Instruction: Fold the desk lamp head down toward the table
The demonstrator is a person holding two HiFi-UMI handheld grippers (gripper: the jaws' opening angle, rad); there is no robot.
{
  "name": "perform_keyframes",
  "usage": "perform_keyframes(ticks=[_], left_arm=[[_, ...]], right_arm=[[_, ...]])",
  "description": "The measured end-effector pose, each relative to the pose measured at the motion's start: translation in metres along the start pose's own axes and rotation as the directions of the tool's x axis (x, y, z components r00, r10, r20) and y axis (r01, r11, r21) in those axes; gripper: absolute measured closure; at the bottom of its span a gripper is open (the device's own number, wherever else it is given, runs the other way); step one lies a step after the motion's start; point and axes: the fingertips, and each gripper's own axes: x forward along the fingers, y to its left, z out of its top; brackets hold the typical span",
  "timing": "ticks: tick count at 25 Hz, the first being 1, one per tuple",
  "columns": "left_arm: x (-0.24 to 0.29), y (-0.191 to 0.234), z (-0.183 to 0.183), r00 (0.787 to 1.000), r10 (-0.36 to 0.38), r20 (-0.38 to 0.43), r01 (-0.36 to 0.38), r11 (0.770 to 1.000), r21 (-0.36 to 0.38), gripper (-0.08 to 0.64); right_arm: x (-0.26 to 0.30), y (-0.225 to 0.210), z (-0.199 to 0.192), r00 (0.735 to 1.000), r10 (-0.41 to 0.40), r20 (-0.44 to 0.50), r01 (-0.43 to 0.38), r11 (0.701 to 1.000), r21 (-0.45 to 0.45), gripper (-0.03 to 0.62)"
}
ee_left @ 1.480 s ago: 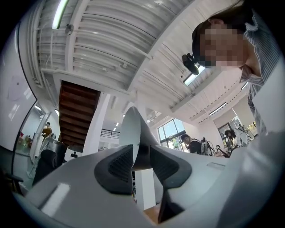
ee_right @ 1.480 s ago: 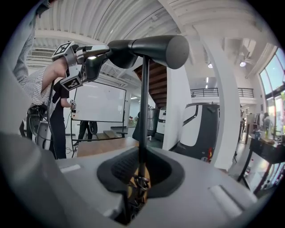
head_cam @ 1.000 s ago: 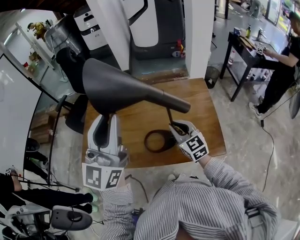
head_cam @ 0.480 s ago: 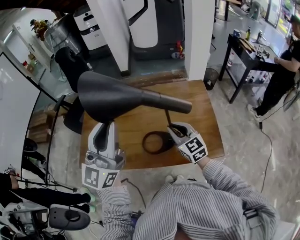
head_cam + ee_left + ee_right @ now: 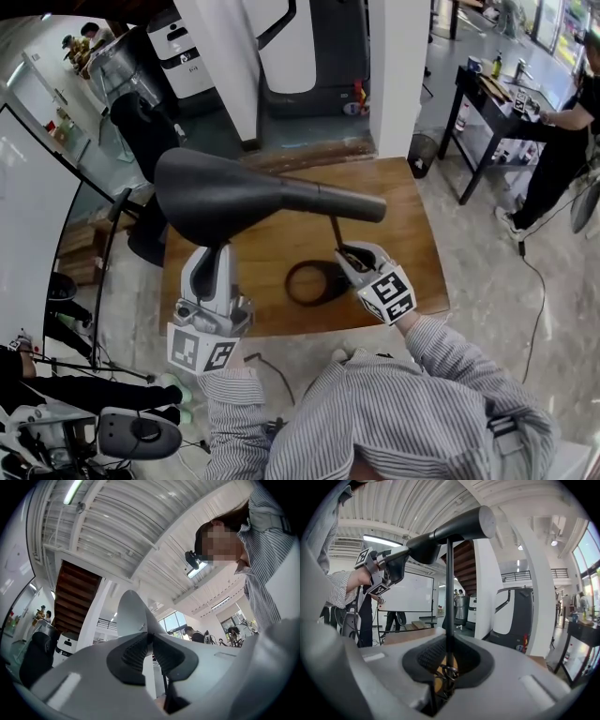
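Head view gives us the brown wooden table (image 5: 412, 234) first, with the lamp standing near its middle. Above it hangs the black cone-shaped lamp head (image 5: 225, 192). Its long axis lies close to level, with the wide mouth toward 9 o'clock and the narrow capped end toward 3 o'clock. The thin black metal stem (image 5: 336, 232) rises upright from the black ring base (image 5: 309, 281) and meets the head near that narrow end.

We judge the head light, stiff and thin-walled, smooth enough to slip, and turning on a firm hinge. The wide rim, farthest from the hinge, looks the best hold, with the stem braced.

At 7 o'clock the left gripper (image 5: 217, 258) has that rim between its jaws, which are closing on it. At 5 o'clock the right gripper (image 5: 354, 255) is clamped on the stem, low down.
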Motion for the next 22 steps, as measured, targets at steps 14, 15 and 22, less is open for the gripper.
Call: perform_keyframes(ticks=[14,15,22], left_arm=[[-0.027,-0.005,-0.058,0.997,0.06,-0.047,-0.069,0.972,-0.225,0.523],[-0.029,-0.006,-0.064,0.996,0.063,-0.058,-0.075,0.966,-0.246,0.523],[-0.04,-0.025,-0.113,0.987,0.056,-0.154,-0.114,0.91,-0.399,0.528]], right_arm=[[0.0,0.0,-0.001,1.0,0.006,0.014,-0.006,1.0,0.012,0.548],[0.0,0.0,-0.001,1.0,0.006,0.015,-0.007,1.0,0.012,0.548],[0.001,0.0,-0.002,1.0,0.006,0.018,-0.006,1.0,0.014,0.548]])
